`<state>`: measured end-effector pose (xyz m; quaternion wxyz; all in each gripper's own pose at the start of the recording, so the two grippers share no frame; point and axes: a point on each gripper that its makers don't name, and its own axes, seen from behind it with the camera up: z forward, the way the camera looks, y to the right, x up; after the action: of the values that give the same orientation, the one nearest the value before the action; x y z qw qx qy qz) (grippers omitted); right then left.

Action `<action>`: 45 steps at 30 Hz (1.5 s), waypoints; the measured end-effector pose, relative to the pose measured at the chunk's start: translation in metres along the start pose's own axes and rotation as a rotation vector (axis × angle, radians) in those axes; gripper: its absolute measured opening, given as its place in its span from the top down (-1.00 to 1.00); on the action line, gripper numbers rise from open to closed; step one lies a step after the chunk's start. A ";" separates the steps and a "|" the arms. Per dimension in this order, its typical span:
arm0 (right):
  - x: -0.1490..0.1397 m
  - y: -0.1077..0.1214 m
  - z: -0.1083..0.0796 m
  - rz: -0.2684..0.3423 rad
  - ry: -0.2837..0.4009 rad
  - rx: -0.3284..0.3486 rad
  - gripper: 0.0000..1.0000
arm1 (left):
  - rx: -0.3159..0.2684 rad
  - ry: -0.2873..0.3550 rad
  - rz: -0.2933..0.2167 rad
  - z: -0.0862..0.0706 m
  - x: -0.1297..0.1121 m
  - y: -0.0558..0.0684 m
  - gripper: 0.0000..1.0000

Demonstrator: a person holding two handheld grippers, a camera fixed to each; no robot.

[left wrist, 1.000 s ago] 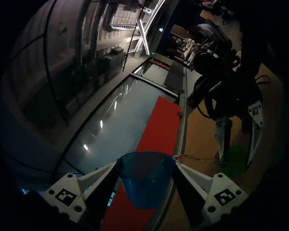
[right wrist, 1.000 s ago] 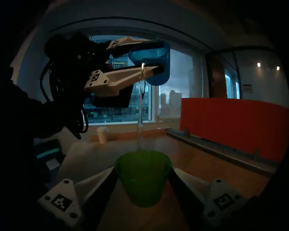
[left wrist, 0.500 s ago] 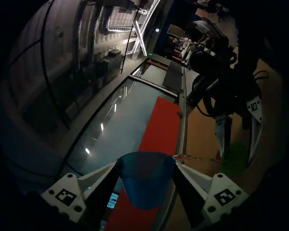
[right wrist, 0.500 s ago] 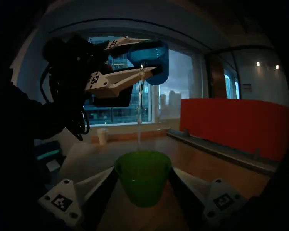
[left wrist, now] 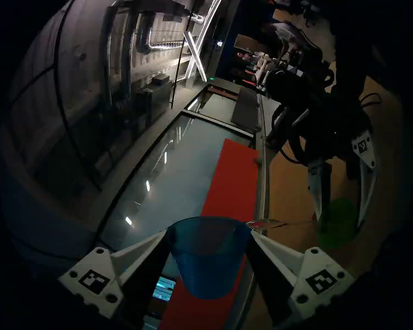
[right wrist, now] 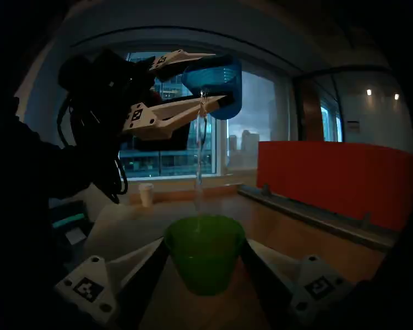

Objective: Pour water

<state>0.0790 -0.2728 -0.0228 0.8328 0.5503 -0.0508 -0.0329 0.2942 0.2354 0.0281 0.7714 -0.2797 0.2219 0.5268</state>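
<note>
In the left gripper view my left gripper (left wrist: 209, 250) is shut on a blue cup (left wrist: 208, 256), tipped on its side. The right gripper view has that blue cup (right wrist: 216, 88) high up, with a thin stream of water (right wrist: 198, 159) falling from its rim. The stream lands in a green cup (right wrist: 205, 251) held upright by my right gripper (right wrist: 205, 258), which is shut on it. From the left gripper view the green cup (left wrist: 337, 223) sits between the right gripper's white fingers (left wrist: 316, 190) at the right.
A wooden table (right wrist: 294, 231) lies under the cups. An orange-red partition (right wrist: 338, 176) runs along its right side. A small white paper cup (right wrist: 146, 193) stands on the sill by the window (right wrist: 168, 154). A dark sleeve and cables (right wrist: 91, 132) hang at the left.
The blue cup has tilted slightly further while the stream keeps running into the green cup. The green cup holds its place.
</note>
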 end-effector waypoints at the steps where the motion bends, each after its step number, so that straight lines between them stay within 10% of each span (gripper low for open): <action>1: 0.000 0.000 0.000 0.000 0.000 0.000 -0.81 | -0.001 0.000 0.003 0.000 0.000 0.001 -0.75; 45: 0.002 -0.002 0.002 -0.004 0.004 0.002 -0.80 | 0.000 0.018 0.157 0.002 0.011 -0.001 -0.76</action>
<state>0.0804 -0.2756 -0.0236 0.8323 0.5513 -0.0482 -0.0334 0.2993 0.2441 0.0225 0.7258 -0.2660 0.2500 0.5831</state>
